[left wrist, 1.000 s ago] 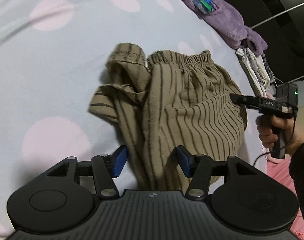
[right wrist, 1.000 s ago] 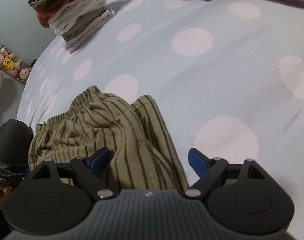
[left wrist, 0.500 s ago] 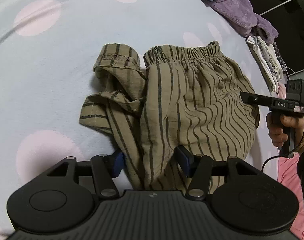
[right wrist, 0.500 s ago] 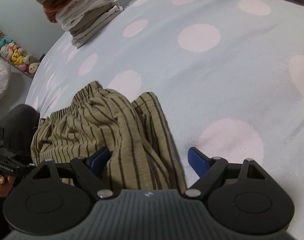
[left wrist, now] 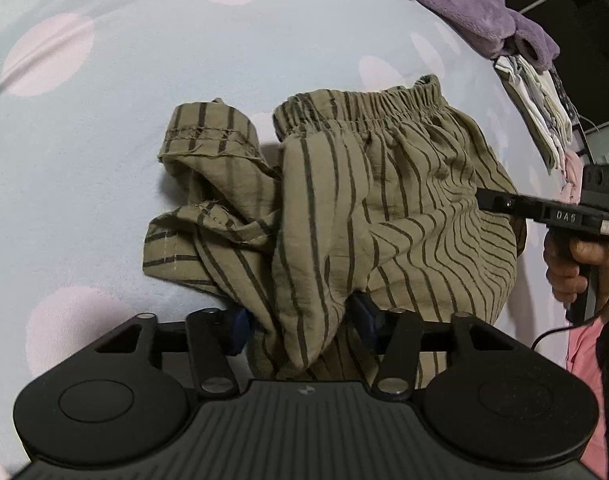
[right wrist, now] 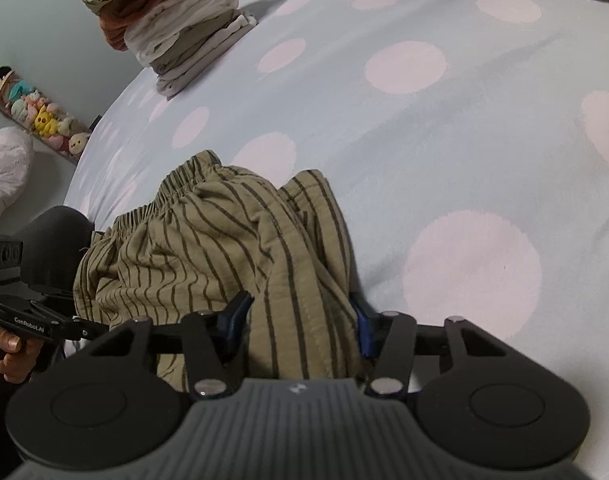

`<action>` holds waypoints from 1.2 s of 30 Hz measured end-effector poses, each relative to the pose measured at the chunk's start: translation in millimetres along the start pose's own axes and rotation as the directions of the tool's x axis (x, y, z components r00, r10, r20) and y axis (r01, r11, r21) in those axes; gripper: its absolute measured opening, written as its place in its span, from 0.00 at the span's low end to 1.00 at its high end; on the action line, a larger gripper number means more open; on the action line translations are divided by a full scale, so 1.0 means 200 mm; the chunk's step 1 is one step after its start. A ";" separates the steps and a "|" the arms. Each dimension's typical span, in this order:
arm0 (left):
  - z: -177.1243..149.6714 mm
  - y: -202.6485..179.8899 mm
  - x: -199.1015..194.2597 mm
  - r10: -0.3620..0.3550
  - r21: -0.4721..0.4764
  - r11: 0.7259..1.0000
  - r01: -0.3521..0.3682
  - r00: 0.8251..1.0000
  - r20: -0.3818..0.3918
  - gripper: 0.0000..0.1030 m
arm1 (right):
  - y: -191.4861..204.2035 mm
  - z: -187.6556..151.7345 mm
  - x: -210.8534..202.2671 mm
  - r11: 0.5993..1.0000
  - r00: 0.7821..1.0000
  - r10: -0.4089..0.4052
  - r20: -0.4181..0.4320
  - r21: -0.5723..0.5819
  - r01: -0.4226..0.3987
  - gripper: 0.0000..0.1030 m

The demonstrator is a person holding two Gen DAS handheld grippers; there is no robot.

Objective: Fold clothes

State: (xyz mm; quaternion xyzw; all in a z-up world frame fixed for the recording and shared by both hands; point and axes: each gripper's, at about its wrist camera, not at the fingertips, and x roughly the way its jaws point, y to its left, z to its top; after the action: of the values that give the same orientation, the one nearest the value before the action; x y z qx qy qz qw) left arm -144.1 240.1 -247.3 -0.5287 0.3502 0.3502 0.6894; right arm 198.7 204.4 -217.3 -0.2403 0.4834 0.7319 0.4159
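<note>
Closing on bunched striped shorts (left wrist: 384, 208): left hand-held gripper (left wrist: 300, 320) and right hand-held gripper (right wrist: 300, 316), both half-open.

Olive shorts (left wrist: 384, 208), dark stripes; pale-blue sheet (left wrist: 104, 128), pink dots.

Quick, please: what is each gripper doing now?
Left gripper: closing, olive striped cotton shorts between its jaws.
Right gripper: closing on the same shorts.

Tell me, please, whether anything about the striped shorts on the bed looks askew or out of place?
Yes: the striped shorts lie unevenly. One leg is crumpled and twisted out to the side, its hem turned over, while the waistband side lies fairly flat on the dotted bed sheet.
</note>
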 end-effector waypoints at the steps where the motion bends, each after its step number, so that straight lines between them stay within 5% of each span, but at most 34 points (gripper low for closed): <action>1: 0.00 0.01 0.00 0.001 -0.003 1.000 -0.001 1.000 0.003 0.41 | 0.00 -0.01 0.00 1.000 1.000 0.000 0.006 0.010 -0.001 0.48; 5: -0.03 0.02 -0.02 -0.003 -0.009 1.000 0.004 1.000 0.020 0.26 | -0.03 -0.03 0.00 0.998 1.000 -0.004 0.021 0.069 0.003 0.38; 8: -0.03 0.06 -0.02 -0.059 -0.053 0.997 0.058 0.998 -0.006 0.07 | -0.04 -0.03 0.01 0.990 1.000 0.012 0.024 0.143 -0.016 0.20; 12: 0.04 0.09 -0.05 -0.135 -0.055 0.990 0.131 0.989 -0.066 0.04 | -0.03 -0.04 -0.02 0.969 0.998 0.023 0.051 0.246 -0.035 0.10; 18: 0.26 0.12 -0.25 -0.201 0.071 0.975 0.210 0.972 -0.123 0.04 | 0.14 -0.16 -0.23 0.899 0.988 -0.012 0.156 0.434 -0.057 0.08; 24: 0.48 0.22 -0.28 -0.303 0.171 0.916 0.362 0.906 -0.295 0.04 | 0.34 -0.53 -0.29 0.749 0.964 -0.111 0.242 0.658 -0.079 0.08; 28: 0.39 0.36 -0.04 -0.268 0.116 0.931 0.345 0.866 -0.423 0.05 | 0.42 -0.76 -0.10 0.705 0.975 -0.136 0.174 0.709 -0.028 0.12; 30: 0.31 0.39 0.04 -0.235 0.147 0.935 0.323 0.873 -0.427 0.08 | 0.46 -0.82 -0.07 0.711 0.968 -0.153 0.198 0.703 -0.031 0.15; 32: 0.29 0.38 0.00 -0.242 0.152 0.935 0.320 0.889 -0.389 0.11 | 0.51 -0.82 -0.12 0.732 0.961 -0.189 0.202 0.681 0.001 0.33; 34: 0.28 0.37 -0.05 -0.228 0.185 0.934 0.305 0.910 -0.347 0.18 | 0.59 -0.77 -0.18 0.770 0.948 -0.280 0.151 0.625 0.128 0.62; 36: 0.27 0.34 -0.14 -0.190 0.265 0.926 0.268 0.939 -0.287 0.37 | 0.71 -0.67 -0.23 0.803 0.905 -0.417 0.086 0.502 0.322 0.63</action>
State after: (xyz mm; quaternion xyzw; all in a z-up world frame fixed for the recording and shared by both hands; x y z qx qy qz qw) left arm -210.3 302.8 -246.3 -0.4962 0.4204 0.1381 0.7469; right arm 96.9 38.4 -166.3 -0.1485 0.5494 0.5142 0.6417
